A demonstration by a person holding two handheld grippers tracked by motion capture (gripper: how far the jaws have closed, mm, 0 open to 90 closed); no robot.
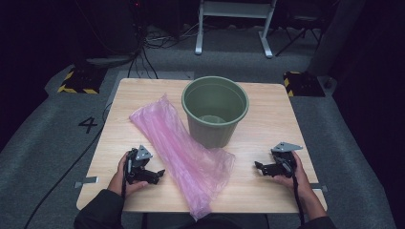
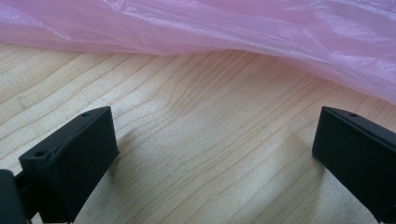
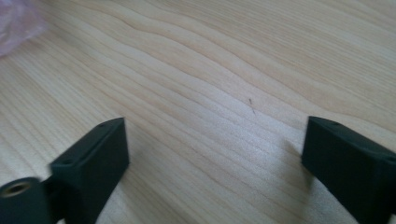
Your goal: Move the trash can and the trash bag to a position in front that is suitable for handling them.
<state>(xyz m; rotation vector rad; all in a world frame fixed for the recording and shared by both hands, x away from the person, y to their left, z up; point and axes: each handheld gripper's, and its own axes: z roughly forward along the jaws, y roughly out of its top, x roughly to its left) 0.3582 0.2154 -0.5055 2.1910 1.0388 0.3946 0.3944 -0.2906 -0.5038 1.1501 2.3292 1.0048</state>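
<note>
Both tongs rest low near the table's (image 1: 267,109) near edge, the left tongs (image 1: 160,172) and the right tongs (image 1: 258,166) alike spread wide with bare wood between them. The pink plastic bag (image 1: 184,155) lies flat, running from mid-table to the near edge, just ahead of the left tongs. The green bucket (image 1: 215,110) stands upright toward the far edge, touching the bag.

A green bucket (image 1: 215,110) stands upright at the table's (image 1: 267,186) twelve o'clock. A pink bag (image 1: 181,152) lies flat from ten to six, touching it. Left gripper (image 1: 160,172) at eight, right gripper (image 1: 258,165) at four, both resting on wood.
</note>
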